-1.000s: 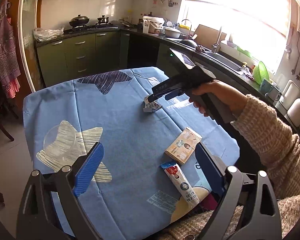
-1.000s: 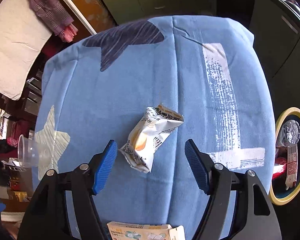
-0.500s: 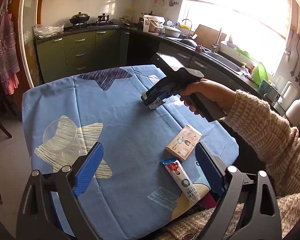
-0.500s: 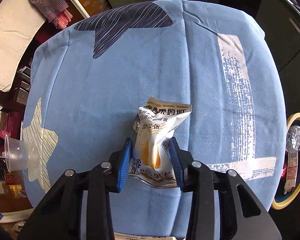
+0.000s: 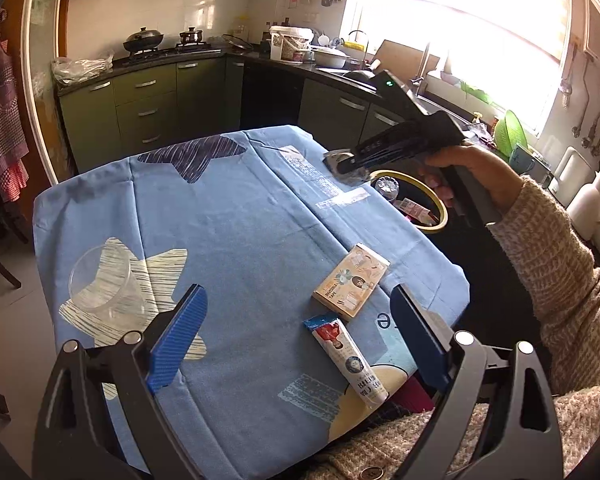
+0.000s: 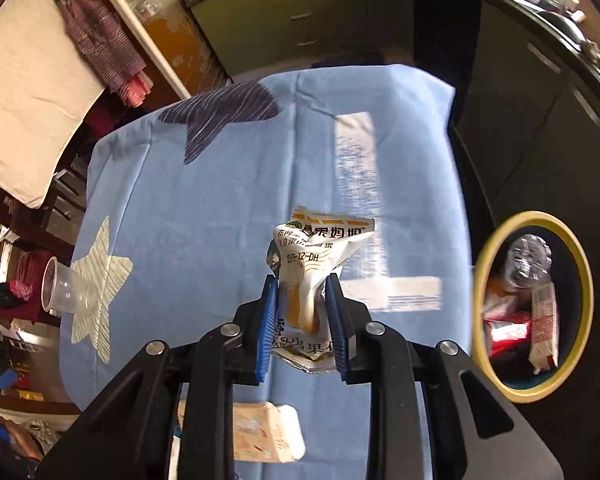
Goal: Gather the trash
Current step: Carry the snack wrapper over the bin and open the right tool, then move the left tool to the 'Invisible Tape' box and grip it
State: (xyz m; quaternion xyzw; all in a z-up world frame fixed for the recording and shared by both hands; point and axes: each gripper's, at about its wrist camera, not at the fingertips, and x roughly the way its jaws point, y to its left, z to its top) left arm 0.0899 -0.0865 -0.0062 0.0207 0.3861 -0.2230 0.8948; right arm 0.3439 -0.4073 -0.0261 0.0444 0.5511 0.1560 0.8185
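Note:
My right gripper (image 6: 302, 292) is shut on a crumpled white snack wrapper (image 6: 320, 248) and holds it above the blue tablecloth (image 6: 220, 200). In the left wrist view the right gripper (image 5: 350, 162) with the wrapper (image 5: 336, 157) hangs over the table's right edge, beside the yellow-rimmed trash bin (image 5: 440, 208). The bin (image 6: 496, 272) holds several pieces of trash. My left gripper (image 5: 296, 340) is open and empty over the near edge. A tape box (image 5: 352, 280), a tube (image 5: 348, 360) and a clear plastic cup (image 5: 104, 280) lie on the cloth.
The cup (image 6: 66, 286) lies on its side at the table's left, over a pale star print. Green kitchen cabinets (image 5: 148, 104) and a counter with a sink stand behind and right of the table. The tape box also shows below my right gripper (image 6: 256, 432).
My right gripper closed on the wrapper, lifted it off the cloth and carried it right toward the bin. The left gripper stayed open and nearly still.

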